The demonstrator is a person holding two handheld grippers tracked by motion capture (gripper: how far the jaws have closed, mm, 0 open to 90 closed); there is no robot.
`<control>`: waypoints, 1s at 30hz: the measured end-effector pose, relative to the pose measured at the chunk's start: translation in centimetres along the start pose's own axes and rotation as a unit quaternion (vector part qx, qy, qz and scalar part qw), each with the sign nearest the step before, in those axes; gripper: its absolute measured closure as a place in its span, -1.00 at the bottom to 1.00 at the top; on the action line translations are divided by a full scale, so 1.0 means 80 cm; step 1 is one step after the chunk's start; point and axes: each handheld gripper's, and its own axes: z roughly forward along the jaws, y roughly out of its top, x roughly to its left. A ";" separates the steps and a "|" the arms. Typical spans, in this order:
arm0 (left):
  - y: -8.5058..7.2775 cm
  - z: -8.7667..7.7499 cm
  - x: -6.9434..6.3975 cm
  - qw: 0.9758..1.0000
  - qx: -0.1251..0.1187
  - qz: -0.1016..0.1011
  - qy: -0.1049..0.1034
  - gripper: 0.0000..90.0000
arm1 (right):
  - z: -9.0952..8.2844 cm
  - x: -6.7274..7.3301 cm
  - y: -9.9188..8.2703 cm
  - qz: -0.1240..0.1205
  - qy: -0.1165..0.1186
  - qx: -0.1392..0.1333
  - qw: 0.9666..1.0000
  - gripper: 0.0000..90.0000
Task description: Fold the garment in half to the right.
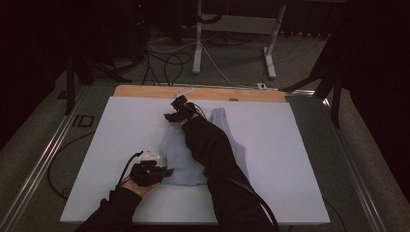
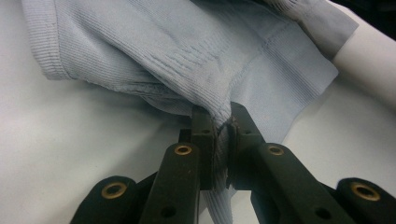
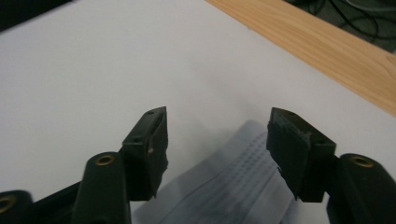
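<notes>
Pale blue ribbed-knit tank top [image 1: 220,145], flat on white table cover [image 1: 121,130], worked by two hand-held grippers.

Left gripper [image 2: 222,133]: clenched on a bunched fold at the hem, fabric pinched between its tips. Right gripper [image 3: 217,137]: jaws spread, empty, a shoulder strap just below and between them. Knit is soft, stretchy, finely ribbed. Risk: a pull may slip the small pinch or stretch the hem; the strap may slide away before closing.

A garment [image 1: 212,145] lies mid-sheet [image 1: 121,140], on the table [image 1: 145,91].
</notes>
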 end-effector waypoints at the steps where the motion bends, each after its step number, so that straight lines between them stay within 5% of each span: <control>1: 0.000 0.000 0.000 1.000 -0.001 -0.001 -0.001 0.87 | 0.005 -0.002 0.000 -0.001 -0.009 0.010 1.000 -0.12; 5: 0.000 -0.001 0.001 1.000 -0.003 -0.004 -0.003 0.87 | 0.022 -0.005 0.000 0.006 -0.025 0.042 0.999 -0.10; 20: 0.001 0.001 -0.002 1.000 -0.001 0.002 -0.004 0.87 | 0.040 -0.002 -0.007 -0.009 -0.066 0.073 0.995 0.07; 30: -0.001 0.002 -0.002 1.000 0.002 -0.001 -0.007 0.87 | 0.037 0.003 -0.005 -0.028 -0.070 0.092 0.993 0.49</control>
